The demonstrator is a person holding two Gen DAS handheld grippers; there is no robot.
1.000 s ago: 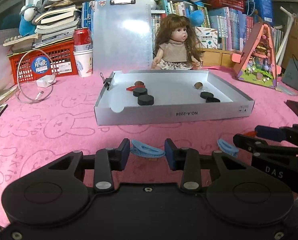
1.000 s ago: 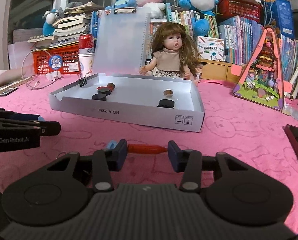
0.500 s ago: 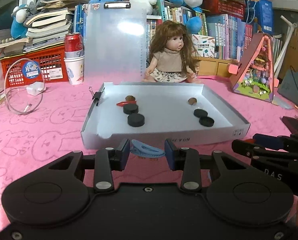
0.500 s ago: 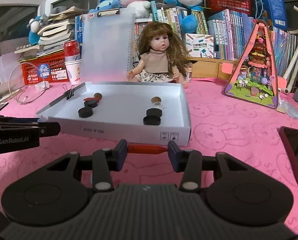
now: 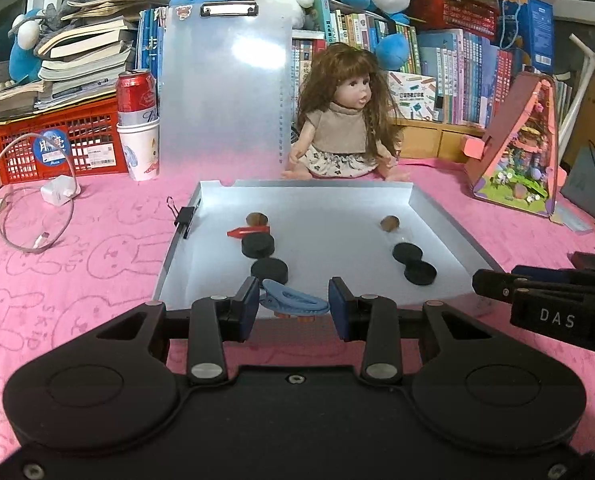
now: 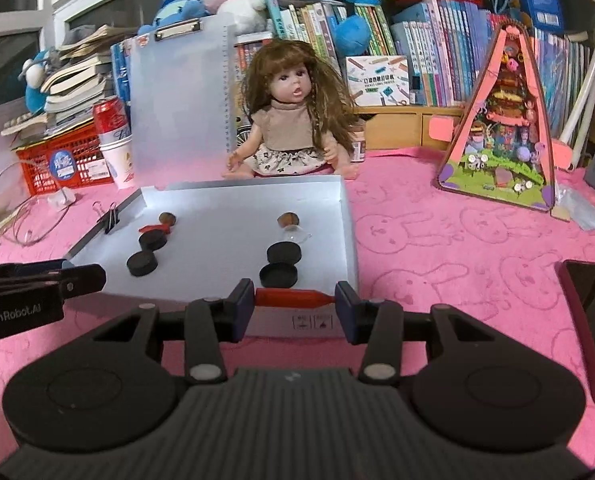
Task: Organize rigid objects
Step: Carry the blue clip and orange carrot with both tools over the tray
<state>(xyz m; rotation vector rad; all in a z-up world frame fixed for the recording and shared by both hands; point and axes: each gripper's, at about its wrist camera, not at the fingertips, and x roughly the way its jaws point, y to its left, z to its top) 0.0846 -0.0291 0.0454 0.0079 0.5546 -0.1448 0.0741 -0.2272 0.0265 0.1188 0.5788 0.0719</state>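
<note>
My left gripper (image 5: 292,305) is shut on a blue hair clip (image 5: 295,303), carried above the near edge of a shallow white box lid (image 5: 437,216). My right gripper (image 6: 294,299) is shut on a red clip (image 6: 293,298), held crosswise over the lid's near right corner (image 6: 347,216). Inside the lid lie several black discs (image 5: 257,245), another red clip (image 5: 243,232), two brown corks (image 5: 389,223) and a small clear bottle (image 6: 295,234). The right gripper's fingers (image 5: 497,284) show at the right edge of the left wrist view. The left gripper's fingers (image 6: 81,276) show at the left of the right wrist view.
A pink cloth (image 5: 97,256) covers the table. A doll (image 5: 347,120) and a clear clipboard (image 5: 221,92) stand behind the lid, a binder clip (image 5: 185,216) on its left rim. A cup with a can (image 5: 139,136), a red crate (image 5: 57,148), a cable (image 5: 29,200), a toy house (image 6: 501,120) and a dark phone (image 6: 589,304) surround it.
Both grippers have risen and moved forward toward the box lid with their clips still held. The lid now looms larger and closer in both views.
</note>
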